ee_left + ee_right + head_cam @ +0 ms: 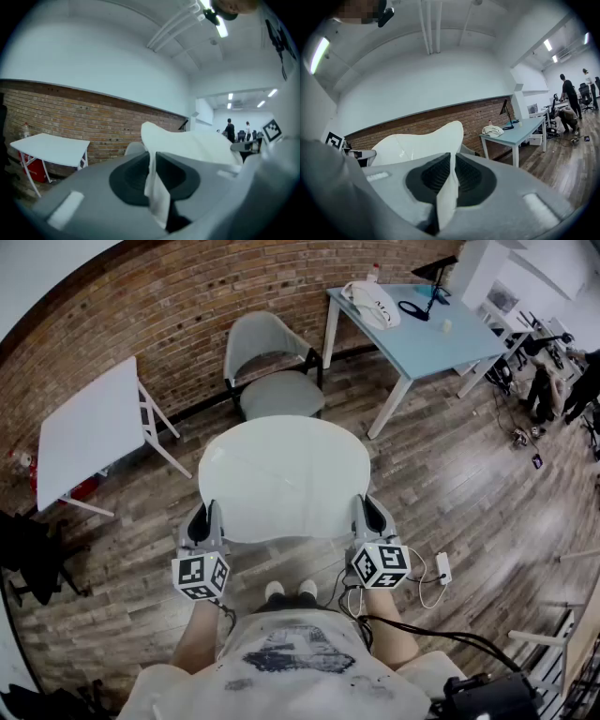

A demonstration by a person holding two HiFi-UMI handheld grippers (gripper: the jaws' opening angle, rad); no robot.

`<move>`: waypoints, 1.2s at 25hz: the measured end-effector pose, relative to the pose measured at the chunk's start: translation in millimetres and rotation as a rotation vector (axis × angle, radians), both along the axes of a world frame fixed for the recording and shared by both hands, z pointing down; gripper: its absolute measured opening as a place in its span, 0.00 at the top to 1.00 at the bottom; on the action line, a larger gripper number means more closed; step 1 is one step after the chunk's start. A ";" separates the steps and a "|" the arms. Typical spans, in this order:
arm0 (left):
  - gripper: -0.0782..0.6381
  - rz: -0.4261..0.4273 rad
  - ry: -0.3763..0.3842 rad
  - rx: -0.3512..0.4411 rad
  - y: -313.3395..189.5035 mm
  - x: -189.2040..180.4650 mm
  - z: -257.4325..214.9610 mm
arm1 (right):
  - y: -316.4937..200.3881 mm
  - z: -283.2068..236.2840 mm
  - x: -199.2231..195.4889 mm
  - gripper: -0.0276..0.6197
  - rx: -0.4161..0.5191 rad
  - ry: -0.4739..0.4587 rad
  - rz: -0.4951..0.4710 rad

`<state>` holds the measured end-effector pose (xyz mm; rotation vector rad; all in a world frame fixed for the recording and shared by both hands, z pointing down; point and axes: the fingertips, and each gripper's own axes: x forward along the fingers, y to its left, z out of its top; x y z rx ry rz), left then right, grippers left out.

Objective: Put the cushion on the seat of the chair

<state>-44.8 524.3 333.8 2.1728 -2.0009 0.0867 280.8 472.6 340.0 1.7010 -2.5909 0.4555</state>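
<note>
The person stood on the brown wooden plank floor (450,493), with two white shoes (291,592) showing just below the grippers. A white plug box with thin cables (442,568) lay on the floor near the right side.

The left hand-held gripper (200,524) was closed on the left edge of the white, round, flat cushion (284,479). In the left gripper view the white fabric (197,145) was pinched between the two dark jaws of this hand-held gripper (152,164). The right hand-held gripper (372,517) was closed in the same way on the right edge. In the right gripper view a thin fold of the cushion (417,145) stood between the jaws of that hand-held gripper (451,171).

The cushion was held in the air in front of the person, nearly level, above the floor. It touched only the two grippers.

Beyond its far edge stood the grey upholstered chair with a curved back (272,371), apart from the cushion, its seat facing the person. To the left of the chair was a white folding table (89,427). To the right was a light blue table with white legs (412,320), which carried a white bundle (372,304) and a black lamp (427,296). Behind all of them ran the red brick wall (187,306).
</note>
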 end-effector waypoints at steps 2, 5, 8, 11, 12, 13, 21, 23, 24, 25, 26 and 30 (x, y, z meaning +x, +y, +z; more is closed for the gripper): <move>0.84 0.000 0.001 0.001 1.2 0.3 -0.4 | 1.2 -0.6 1.7 0.91 0.002 -0.002 0.004; 0.84 0.002 0.002 0.005 2.1 -0.1 -1.4 | 2.2 -0.6 3.4 0.91 0.001 -0.006 0.013; 0.84 0.001 0.002 0.002 3.9 -1.0 -0.1 | 3.1 1.1 5.3 0.91 -0.004 -0.018 0.019; 0.84 -0.001 0.002 -0.001 4.7 0.9 1.7 | 4.1 2.7 8.8 0.91 -0.004 -0.021 0.016; 0.84 -0.001 0.001 -0.001 3.8 3.0 1.4 | 3.3 2.6 11.2 0.91 -0.004 -0.021 0.015; 0.84 -0.001 -0.001 -0.001 2.6 6.0 0.9 | 2.3 2.4 14.6 0.91 -0.004 -0.022 0.015; 0.84 -0.004 -0.007 -0.007 -6.8 40.6 3.2 | -10.0 4.3 48.9 0.91 -0.003 -0.029 0.001; 0.84 -0.006 -0.010 -0.003 -11.6 43.7 2.7 | -17.1 5.8 52.2 0.91 0.000 -0.035 -0.002; 0.84 -0.005 -0.012 -0.002 -14.3 44.0 2.6 | -20.6 6.6 52.2 0.91 -0.001 -0.039 -0.003; 0.84 -0.003 -0.014 -0.002 -17.1 43.7 2.5 | -23.8 7.0 51.6 0.91 -0.003 -0.042 -0.004; 0.84 -0.003 -0.015 -0.001 -20.8 42.8 2.1 | -27.6 6.7 50.4 0.91 -0.003 -0.043 -0.005; 0.84 0.002 -0.015 0.015 -46.2 39.8 1.3 | -48.4 3.7 46.5 0.91 0.016 -0.045 -0.010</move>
